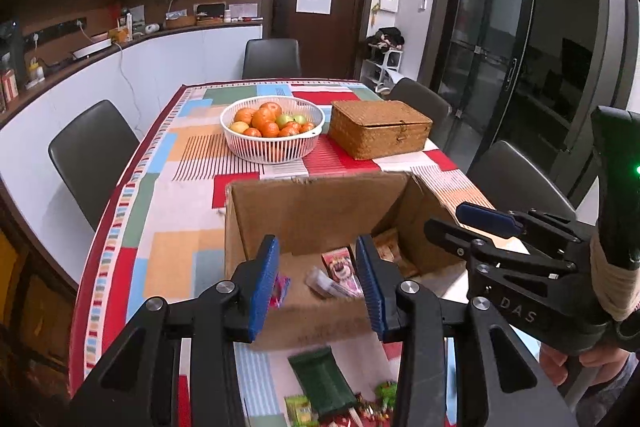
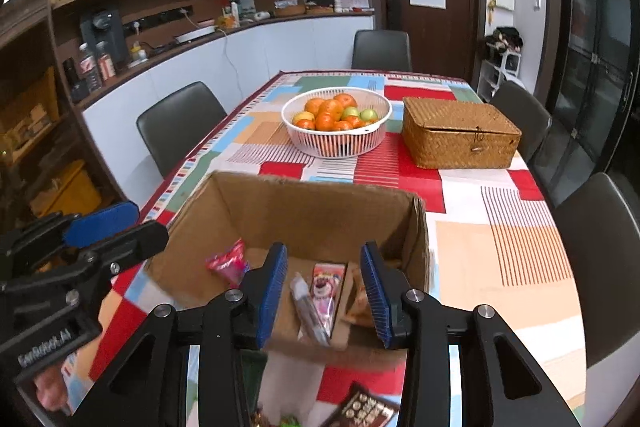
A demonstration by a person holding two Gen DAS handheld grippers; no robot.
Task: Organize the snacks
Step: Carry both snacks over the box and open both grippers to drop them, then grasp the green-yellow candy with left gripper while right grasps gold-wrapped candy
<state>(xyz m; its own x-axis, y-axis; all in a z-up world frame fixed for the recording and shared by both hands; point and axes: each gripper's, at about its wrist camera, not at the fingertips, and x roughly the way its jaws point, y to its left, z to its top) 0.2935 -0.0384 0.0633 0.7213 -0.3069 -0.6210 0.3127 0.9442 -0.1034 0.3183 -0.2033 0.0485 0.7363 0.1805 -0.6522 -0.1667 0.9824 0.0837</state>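
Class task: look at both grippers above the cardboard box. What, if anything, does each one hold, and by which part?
Nothing is held. The left gripper and right gripper both stand open over the cardboard box, with no snack touching their pads.

You have a patchwork tablecloth (image 2: 500, 239) in red, blue, orange and green covering the table. On it a white slatted basket (image 2: 336, 143) holds oranges and a couple of green fruits, and just to its right sits a closed wicker box (image 2: 460, 135). Dark chairs (image 2: 180, 123) stand round the table. Behind them you see a brown door (image 2: 430, 27) with a red paper hanging, and a cluttered counter (image 2: 240, 25) along the left wall
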